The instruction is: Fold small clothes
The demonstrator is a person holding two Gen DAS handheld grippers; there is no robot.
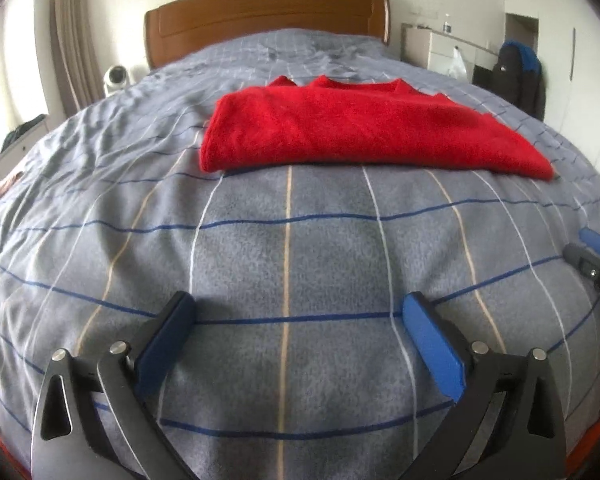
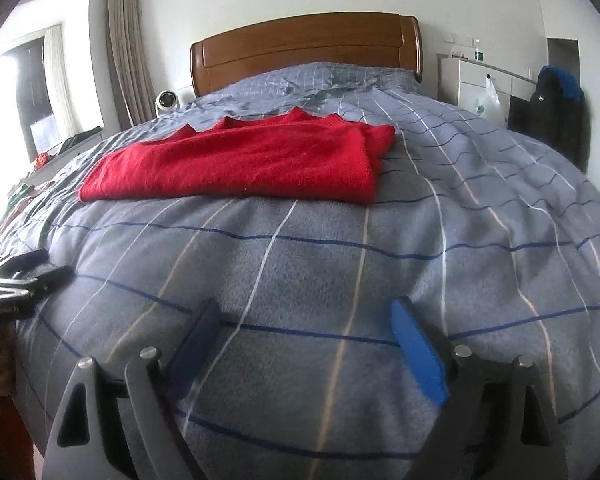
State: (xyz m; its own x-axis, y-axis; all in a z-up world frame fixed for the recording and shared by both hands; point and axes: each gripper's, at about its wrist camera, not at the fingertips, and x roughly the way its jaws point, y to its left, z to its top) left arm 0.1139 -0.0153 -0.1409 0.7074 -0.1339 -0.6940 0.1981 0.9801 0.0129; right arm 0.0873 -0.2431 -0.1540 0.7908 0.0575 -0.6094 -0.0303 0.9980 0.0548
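A red knitted sweater (image 1: 360, 128) (image 2: 244, 160) lies folded flat on the grey checked bedcover (image 1: 284, 240) (image 2: 340, 248), toward the middle of the bed. My left gripper (image 1: 296, 312) hovers over bare cover well short of the sweater's near edge, jaws wide apart and empty. My right gripper (image 2: 304, 316) also stands open over bare cover, nothing between its blue pads (image 2: 416, 352). Each gripper shows at the edge of the other's view: the right gripper (image 1: 592, 256) at the right border, the left gripper (image 2: 28, 272) at the left border.
A wooden headboard (image 1: 268, 16) (image 2: 308, 48) closes the far end of the bed. A white fan (image 1: 116, 78) stands left of it. A white dresser (image 2: 480, 80) and a dark jacket (image 2: 556, 112) are at the right. Loose clothes (image 2: 16, 200) lie at the left edge.
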